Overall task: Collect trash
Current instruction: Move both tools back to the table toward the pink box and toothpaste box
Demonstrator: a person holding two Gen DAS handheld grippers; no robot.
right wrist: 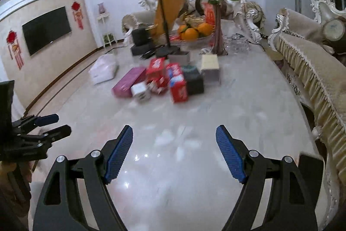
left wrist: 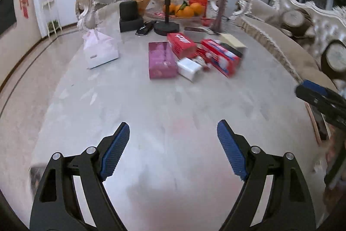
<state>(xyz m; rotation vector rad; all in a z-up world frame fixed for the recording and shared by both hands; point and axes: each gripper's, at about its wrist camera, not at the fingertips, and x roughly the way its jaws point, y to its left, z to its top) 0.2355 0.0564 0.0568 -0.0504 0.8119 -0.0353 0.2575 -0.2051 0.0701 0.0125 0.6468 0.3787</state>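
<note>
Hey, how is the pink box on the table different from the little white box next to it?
The pink box is long, flat and magenta; the white box is short, squat and plain white. The pink box lies lined up with the table's length, while the white box sits skewed, angled against its corner. The pink box is clearly the larger. Both are small cardboard cartons in the same cluster, untouched by either gripper.

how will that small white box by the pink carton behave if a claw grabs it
The small white box looks like thin cardboard, so probably light and liable to crush under a hard squeeze. It lies tilted against the pink carton, so it may shift when nudged. On the glossy table it would likely slide.
</note>
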